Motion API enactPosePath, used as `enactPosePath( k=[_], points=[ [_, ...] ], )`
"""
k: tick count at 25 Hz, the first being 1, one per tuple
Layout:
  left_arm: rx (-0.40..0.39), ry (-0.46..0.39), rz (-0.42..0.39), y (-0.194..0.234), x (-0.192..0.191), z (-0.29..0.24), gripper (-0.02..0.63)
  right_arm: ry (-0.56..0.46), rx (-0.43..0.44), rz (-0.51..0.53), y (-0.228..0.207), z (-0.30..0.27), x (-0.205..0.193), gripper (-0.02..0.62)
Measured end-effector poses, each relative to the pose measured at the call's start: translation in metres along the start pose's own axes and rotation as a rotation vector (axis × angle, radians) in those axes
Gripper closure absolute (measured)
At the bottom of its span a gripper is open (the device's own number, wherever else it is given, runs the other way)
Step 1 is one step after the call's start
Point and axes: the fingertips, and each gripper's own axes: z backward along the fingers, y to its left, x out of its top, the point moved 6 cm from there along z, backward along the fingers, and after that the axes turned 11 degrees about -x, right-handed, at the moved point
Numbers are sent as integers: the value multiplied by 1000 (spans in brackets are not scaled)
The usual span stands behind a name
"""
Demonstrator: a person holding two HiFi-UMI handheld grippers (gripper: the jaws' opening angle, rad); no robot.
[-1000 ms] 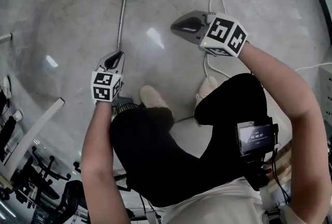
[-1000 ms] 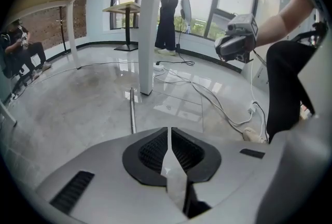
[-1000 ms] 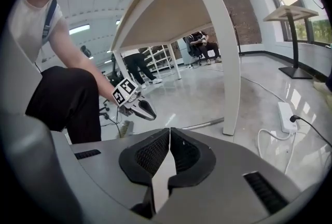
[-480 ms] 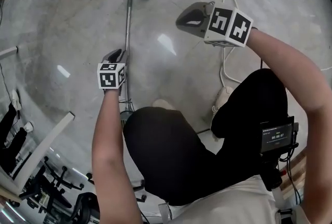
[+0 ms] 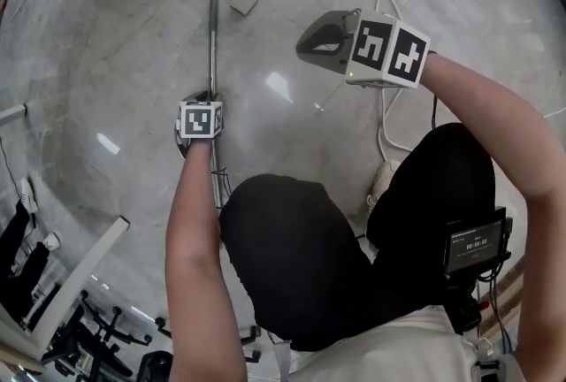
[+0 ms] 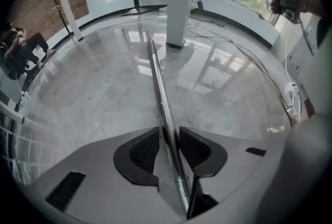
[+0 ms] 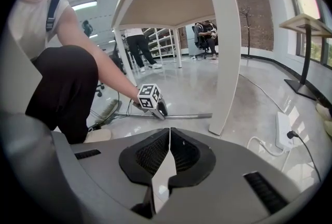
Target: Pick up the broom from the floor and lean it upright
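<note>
Opening astride the long silver metal broom handle (image 6: pixel 155 72).
The left gripper (image 6: pixel 168 137) has dropped, jaws just spreading, not yet clamping; the right gripper (image 5: pixel 308 42), at two o'clock, is closed, empty.

Head view looks steeply down, gripper views sit near the floor (image 5: pixel 133 62); all share the broom (image 5: pixel 211 35).

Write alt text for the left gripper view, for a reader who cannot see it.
A metal broom handle lies between the jaws of the left gripper, which have just been opening, and stretches across the glossy grey floor toward a white post.
</note>
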Motion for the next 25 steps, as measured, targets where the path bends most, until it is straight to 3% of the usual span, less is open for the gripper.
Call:
enactPosePath(
  k=[6, 13, 17, 22, 24, 25],
  points=[
    [-46, -10, 108, -3, 3, 4, 518, -29, -24, -81, -13, 17, 9, 577],
    [35, -46, 195, -2, -23, 50, 529, -68, -69, -169, -27, 19, 1, 577],
    [53, -114, 143, -26, -34, 98, 531, -86, -59, -247, -19, 31, 2, 577],
    [32, -186, 82, -84, -43, 203, 531, -63, 13, -296, 23, 98, 58, 577],
    [38, -217, 36, -92, -25, 219, 531, -64, -4, -295, 14, 119, 69, 577],
    [42, -257, -19, -83, 7, 211, 532, -83, -54, -287, -8, 127, 71, 578]
  ],
)
